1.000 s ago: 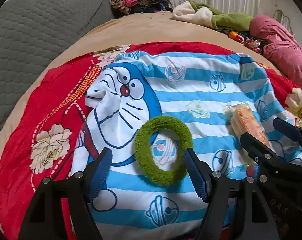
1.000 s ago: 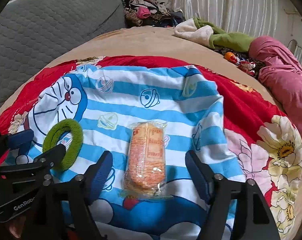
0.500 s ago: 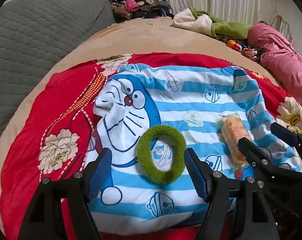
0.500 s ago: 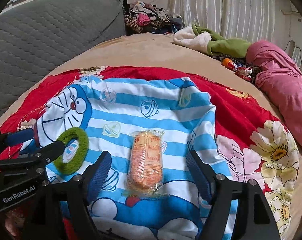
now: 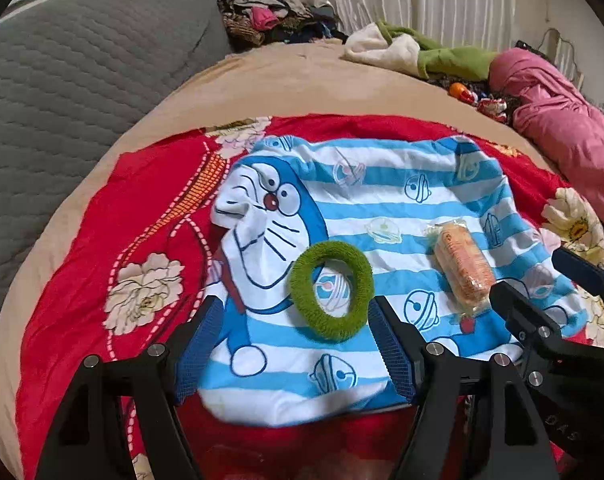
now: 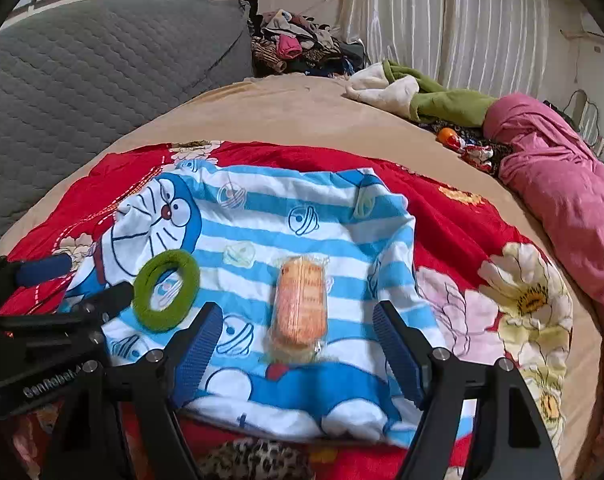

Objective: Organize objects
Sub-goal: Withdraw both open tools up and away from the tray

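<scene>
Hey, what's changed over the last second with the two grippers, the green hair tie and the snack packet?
Both hand-held grippers, left and right, pulled back and up from the bed, so more red blanket shows below the cartoon towel. Nothing was gripped or released. The green hair tie and the snack packet lie where they were on the towel, and both grippers stayed open.

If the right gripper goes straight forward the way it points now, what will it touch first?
Most likely the wrapped snack pack. It lies on the striped cartoon cloth, lengthwise between the open fingers of the right gripper, just ahead of them. Depth is unclear, so the gripper might meet the cloth first.
</scene>
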Demonstrator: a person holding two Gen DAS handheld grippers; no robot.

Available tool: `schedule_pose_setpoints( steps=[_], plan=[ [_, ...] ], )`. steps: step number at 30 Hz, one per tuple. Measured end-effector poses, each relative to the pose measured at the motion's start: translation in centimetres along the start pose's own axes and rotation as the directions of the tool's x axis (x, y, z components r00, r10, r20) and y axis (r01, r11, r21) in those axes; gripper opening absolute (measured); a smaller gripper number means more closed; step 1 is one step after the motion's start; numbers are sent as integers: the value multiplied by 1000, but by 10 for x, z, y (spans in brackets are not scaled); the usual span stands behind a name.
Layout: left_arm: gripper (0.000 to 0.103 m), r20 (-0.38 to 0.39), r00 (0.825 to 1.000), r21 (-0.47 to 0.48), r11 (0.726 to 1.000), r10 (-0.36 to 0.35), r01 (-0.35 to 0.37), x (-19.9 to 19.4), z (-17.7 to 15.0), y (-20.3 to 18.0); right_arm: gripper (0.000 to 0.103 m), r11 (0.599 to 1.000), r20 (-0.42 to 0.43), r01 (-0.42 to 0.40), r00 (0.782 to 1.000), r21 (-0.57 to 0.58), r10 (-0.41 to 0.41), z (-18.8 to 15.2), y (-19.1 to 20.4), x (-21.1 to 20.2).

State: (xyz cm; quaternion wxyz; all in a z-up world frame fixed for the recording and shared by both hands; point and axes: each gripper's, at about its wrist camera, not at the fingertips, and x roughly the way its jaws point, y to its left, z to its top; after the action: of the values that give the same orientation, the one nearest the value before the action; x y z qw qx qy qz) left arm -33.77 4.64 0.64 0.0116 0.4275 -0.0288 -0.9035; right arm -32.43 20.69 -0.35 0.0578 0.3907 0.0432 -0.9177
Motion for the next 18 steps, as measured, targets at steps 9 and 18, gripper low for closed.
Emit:
schedule_pose_setpoints(
  steps=[9, 18],
  plan=[
    [76, 16, 1000, -16, 1000, 7, -7, -28, -14, 13, 82, 1000, 18, 24, 1000, -13, -24, -9, 8, -38],
    [76, 30, 999, -16, 1000, -12, 12, -64, -34, 13, 86, 1000, 14, 19, 1000, 18, -19, -25, 9, -72]
  ],
)
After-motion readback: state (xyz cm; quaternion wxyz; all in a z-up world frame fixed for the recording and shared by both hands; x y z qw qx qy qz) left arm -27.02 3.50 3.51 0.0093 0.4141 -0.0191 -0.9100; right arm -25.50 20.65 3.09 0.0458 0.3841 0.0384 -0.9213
